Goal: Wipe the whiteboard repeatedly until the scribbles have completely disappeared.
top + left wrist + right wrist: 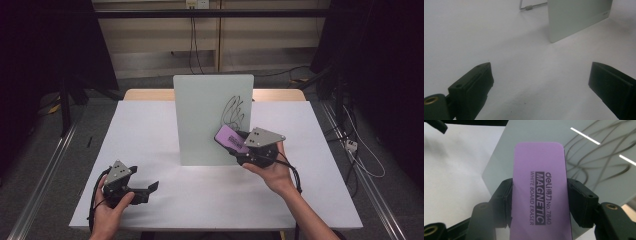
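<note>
**Eraser clamped in front of the scribbled board**

Nearest us, our left gripper (150,189) rests low over the white table (150,130), jaws spread wide with nothing between them. Farther in, our right gripper (539,195) is clamped on the purple whiteboard eraser (539,187), held close before the upright whiteboard (200,115), just below its black scribble (234,112).

purple eraser (539,192) reads: deli no. 7840, magnetic white board eraser.
</note>
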A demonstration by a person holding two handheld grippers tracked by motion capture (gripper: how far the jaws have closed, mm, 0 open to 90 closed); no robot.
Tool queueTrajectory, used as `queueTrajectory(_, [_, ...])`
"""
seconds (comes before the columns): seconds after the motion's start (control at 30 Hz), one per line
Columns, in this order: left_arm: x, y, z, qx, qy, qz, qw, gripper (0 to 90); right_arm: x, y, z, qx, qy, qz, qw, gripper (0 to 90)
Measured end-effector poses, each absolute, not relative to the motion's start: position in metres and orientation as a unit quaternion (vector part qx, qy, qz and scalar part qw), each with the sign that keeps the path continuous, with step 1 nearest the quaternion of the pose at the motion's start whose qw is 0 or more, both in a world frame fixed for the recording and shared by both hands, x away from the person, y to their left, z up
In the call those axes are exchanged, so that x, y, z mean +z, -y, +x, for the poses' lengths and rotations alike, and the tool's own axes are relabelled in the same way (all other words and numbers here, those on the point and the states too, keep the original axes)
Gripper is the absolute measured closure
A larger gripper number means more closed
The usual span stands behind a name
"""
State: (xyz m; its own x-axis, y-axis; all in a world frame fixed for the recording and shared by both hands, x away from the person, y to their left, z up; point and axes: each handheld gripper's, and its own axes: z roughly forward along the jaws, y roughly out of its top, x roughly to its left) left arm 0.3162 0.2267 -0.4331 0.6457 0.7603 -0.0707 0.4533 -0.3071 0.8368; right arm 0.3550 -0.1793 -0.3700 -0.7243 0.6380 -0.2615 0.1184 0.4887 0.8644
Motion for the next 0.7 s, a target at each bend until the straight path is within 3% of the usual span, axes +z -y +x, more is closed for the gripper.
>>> queueTrajectory(0.7, [-0.434, -0.228, 0.317, 0.17, -0.387, 0.789, 0.445, 5.6, -0.363, 0.177, 0.367, 0.436, -0.807, 0.235, 0.322, 41.9])
